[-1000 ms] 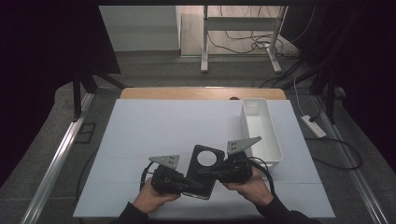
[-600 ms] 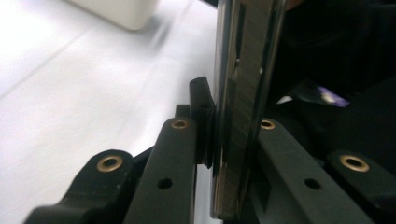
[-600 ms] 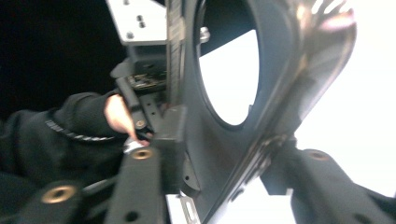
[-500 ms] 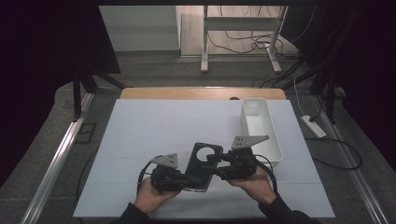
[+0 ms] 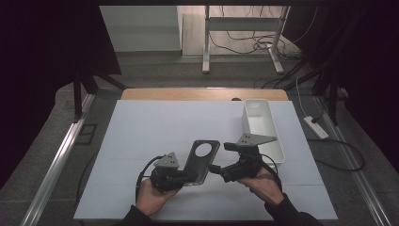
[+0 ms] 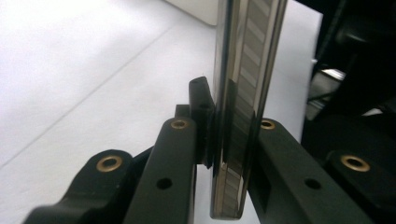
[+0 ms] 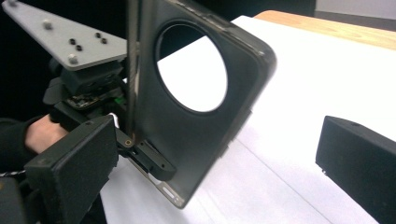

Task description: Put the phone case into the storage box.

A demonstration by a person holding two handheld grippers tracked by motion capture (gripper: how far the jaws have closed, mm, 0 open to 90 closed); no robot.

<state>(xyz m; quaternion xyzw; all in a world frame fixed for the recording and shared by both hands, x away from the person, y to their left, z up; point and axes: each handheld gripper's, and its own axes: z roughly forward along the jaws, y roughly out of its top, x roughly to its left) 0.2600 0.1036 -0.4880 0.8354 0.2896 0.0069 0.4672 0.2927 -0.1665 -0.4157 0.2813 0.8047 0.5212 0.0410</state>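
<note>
A dark phone case [image 5: 202,160] with a big round hole is held up off the white table. My left gripper [image 5: 188,177] is shut on its lower edge. In the left gripper view both jaws press on the case's thin shiny edge [image 6: 236,116] at my left gripper [image 6: 229,128]. My right gripper [image 5: 220,159] sits just right of the case; its jaws have just been opening. In the right gripper view my right gripper [image 7: 217,161] is open, with the pads [image 7: 74,163] spread wide, and the case [image 7: 191,135] stands ahead of them untouched.
A white oblong bin [image 5: 263,127] stands at the right of the white table cover [image 5: 150,127]. A wooden table edge [image 5: 188,94] runs along the back. Cables and a power strip [image 5: 315,127] lie on the floor to the right.
My right gripper's jaws have opened and let go of the case, and that hand drew a little to the right. The left gripper still holds the case, which now stands more upright.
</note>
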